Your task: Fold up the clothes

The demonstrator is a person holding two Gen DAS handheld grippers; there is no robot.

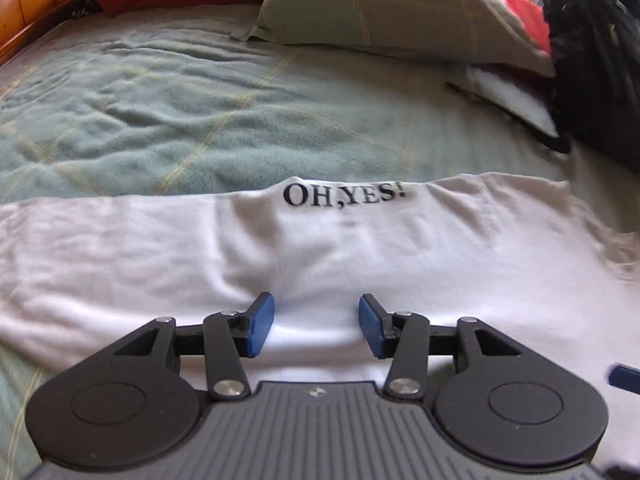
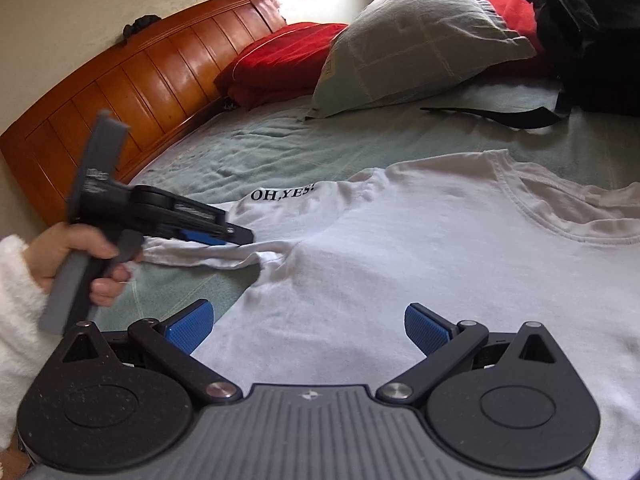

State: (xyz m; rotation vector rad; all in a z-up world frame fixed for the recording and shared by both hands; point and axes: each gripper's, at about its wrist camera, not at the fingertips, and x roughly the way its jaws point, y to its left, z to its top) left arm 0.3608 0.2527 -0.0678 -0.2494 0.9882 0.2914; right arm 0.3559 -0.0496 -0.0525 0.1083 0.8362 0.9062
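The white shirt [image 2: 400,260] lies flat on the bed [image 2: 280,144], with its neck hole toward the bag [image 2: 592,32] side and its long way running across the bed. One sleeve [image 2: 208,256] sticks out toward the wooden headboard [image 2: 132,84] side, and the words "OH, YES!" show on a folded-over bit near it. The left gripper [image 2: 240,238] is right by that sleeve, just above it, so it is the nearer one for folding that side in. Its jaws are apart and nothing is between them; the cloth only lies under them. A hand [image 2: 76,256] in a fluffy white cuff holds it. The right gripper [image 2: 308,330] hangs over the lower middle of the shirt, jaws wide apart and holding nothing. The sleeve lies well off to its left.
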